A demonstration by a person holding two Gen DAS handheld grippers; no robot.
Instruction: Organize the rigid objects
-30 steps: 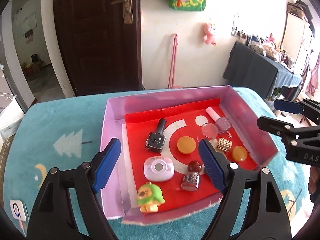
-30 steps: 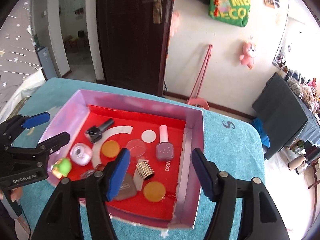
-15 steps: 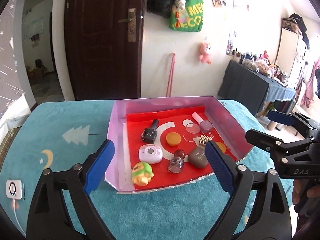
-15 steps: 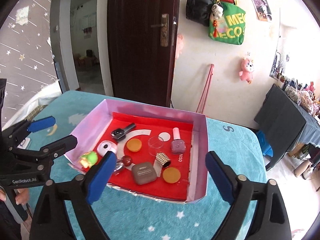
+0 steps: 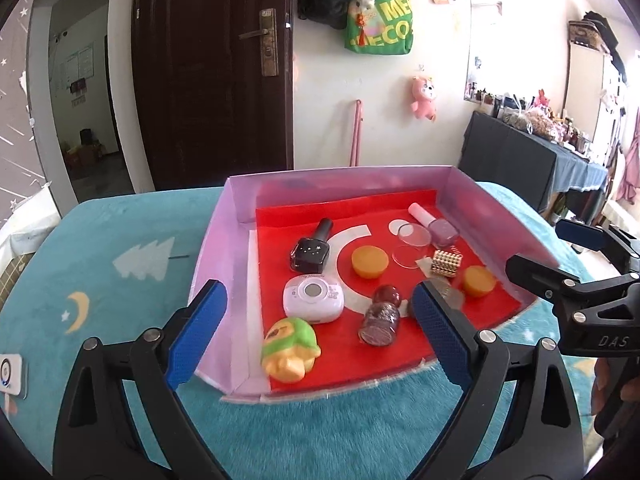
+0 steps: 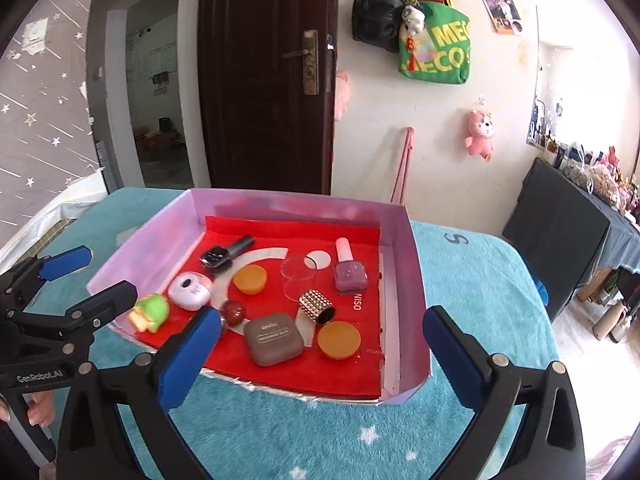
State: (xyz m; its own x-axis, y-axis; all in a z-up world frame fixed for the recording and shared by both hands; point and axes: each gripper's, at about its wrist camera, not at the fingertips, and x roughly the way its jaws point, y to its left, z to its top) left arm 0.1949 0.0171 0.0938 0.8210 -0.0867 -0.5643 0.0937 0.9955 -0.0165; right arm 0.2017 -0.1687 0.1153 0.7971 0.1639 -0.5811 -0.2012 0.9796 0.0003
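Both grippers hang over the near edge of the box (image 6: 404, 240) with nothing held. The left gripper (image 5: 320, 332) stands wide open; between its pads lie the green toy (image 5: 290, 344), the white case (image 5: 313, 298) and the glitter bottle (image 5: 380, 320) on its side, none of them touched. The right gripper (image 6: 320, 356) has just been opening and now gapes at its widest, the brown case (image 6: 273, 338) and an orange puck (image 6: 339, 339) lying in the gap just ahead of the tips, clear of both pads.

Everything here looks small, light and stiff — so the trouble is grip, not weight. The brown case is a rounded slab and probably smooth: take it across its two flat sides, low, or it may squirt out. The pucks are short discs and want a pinch across the diameter, pads nearly down on the red liner (image 6: 288, 224). Beyond the right gripper's tips, the studded gold tube (image 6: 317, 306) lies on its side and could roll; its bumps should bite well against the pads. The clear cup (image 6: 298, 282) behind it seems the one fragile piece — thin wall, easily squeezed out of shape. The mauve bottle (image 6: 350, 274), farther off still, offers square shoulders to clamp, better than its narrow cap. The black bottle (image 5: 310, 254), beyond the left gripper's tips, lies tipped over the same way.
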